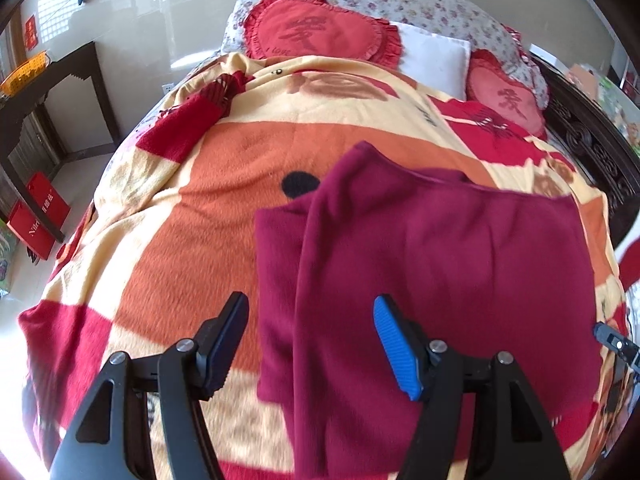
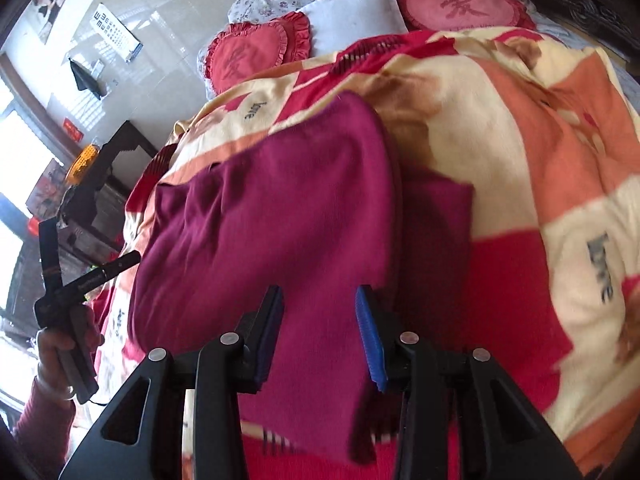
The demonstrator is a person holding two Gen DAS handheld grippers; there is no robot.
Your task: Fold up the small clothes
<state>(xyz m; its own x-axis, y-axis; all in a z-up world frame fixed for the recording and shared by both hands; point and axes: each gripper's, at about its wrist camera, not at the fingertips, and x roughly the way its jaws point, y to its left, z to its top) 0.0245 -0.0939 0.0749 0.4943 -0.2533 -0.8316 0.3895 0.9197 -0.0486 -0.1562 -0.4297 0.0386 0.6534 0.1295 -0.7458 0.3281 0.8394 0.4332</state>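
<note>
A maroon knit garment (image 1: 440,248) lies folded lengthwise on the patterned blanket (image 1: 224,216), one layer overlapping another. My left gripper (image 1: 310,320) hovers over its near left edge, open wide, with no cloth pinched between its pads. In the right wrist view the same garment (image 2: 280,200) spreads out ahead. My right gripper (image 2: 320,308) stands over its near right part, its jaws narrowly apart and the cloth showing in the gap without being pressed. A hand in a red sleeve (image 2: 44,404) holds the left gripper's handle at the left edge.
Red heart-shaped cushions (image 1: 316,32) and a white pillow (image 1: 436,60) lie at the head of the bed. A dark carved bed frame (image 1: 592,152) runs along the right. A dark wooden table (image 1: 52,92) with a yellow basket stands by the left wall, red boxes (image 1: 36,216) on the floor beneath.
</note>
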